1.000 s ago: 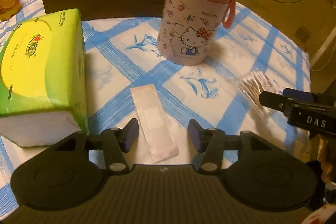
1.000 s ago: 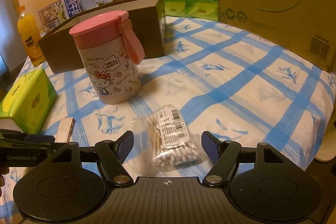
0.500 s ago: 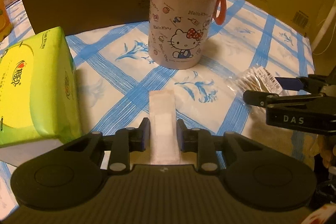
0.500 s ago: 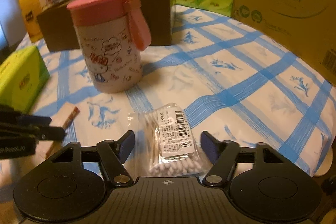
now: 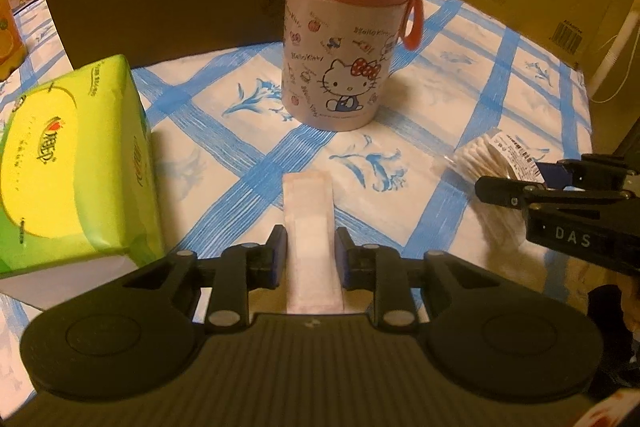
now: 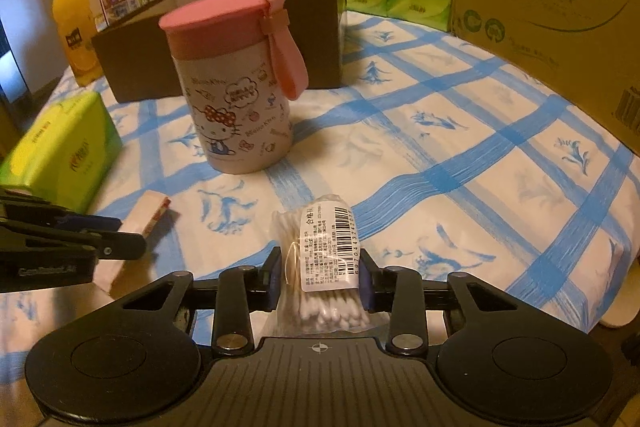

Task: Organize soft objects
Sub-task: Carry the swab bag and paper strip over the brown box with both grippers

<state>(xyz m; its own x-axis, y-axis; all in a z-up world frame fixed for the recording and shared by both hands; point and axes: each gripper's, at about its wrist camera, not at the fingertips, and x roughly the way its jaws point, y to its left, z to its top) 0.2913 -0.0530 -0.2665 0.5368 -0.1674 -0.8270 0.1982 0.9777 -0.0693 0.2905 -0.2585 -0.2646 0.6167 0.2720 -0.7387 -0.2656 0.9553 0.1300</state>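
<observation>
Pad [image 5: 310, 227], a flat white wrapped strip, lies lower centre of the left view between the fingers of the left gripper [image 5: 310, 253], whose jaws are clenched on its long edges; it appears very light, thin and floppy, so the free end will likely droop and a hold near mid-length seems best. Swab bag [image 6: 320, 267], a clear crinkly pouch of cotton swabs, sits lower centre of the right view in the right gripper [image 6: 318, 277], jaws pressed in against both sides; judged light, compressible and slippery in its film, best taken across the middle of the bundle. Its white label carries a barcode and small print too fine to read. Cup [image 5: 344, 39], centre of frame, pink lid and strap, reads "Hello Kitty". Tissue pack [image 5: 68, 167], left edge, green-yellow, Chinese logo not legible. Brown box [image 5: 168, 7] stands behind the cup, cardboard carton [image 6: 560, 7] upper right. The right tool's body reads "DAS". Blue-checked cloth [image 6: 460, 167] underlies everything.
</observation>
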